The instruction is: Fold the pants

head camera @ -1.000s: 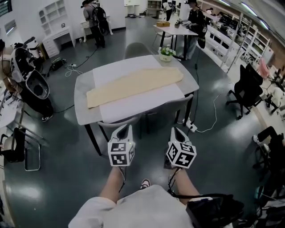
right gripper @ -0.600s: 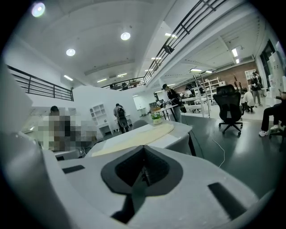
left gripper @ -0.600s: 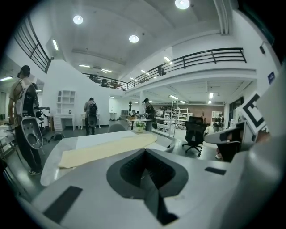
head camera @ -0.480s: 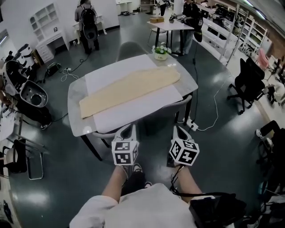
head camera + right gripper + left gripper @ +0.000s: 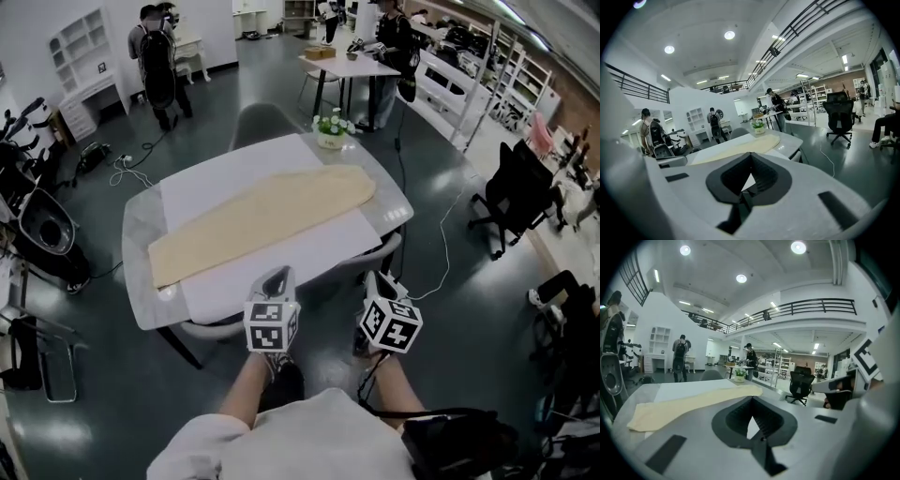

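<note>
Grippers near table, pants unfolded

Tan pants (image 5: 262, 220) lie flat, diagonal on white sheet (image 5: 281, 258) atop grey table (image 5: 134, 244), one end by plant (image 5: 330, 127). L gripper (image 5: 278, 275) & R gripper (image 5: 379, 279) both have jaws clenched together, nothing in them. L tip blocks part of table's near rim; table legs mostly hidden under top. Vs. 1 sec. ago: table sits larger, closer in head view; tips then hung well short of it, over floor.

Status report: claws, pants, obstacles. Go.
Left claw shut, empty; right claw shut, empty; both short of the table. Pants flat, unfolded, untouched. Chair tucked at near edge; potted plant at far edge.
</note>
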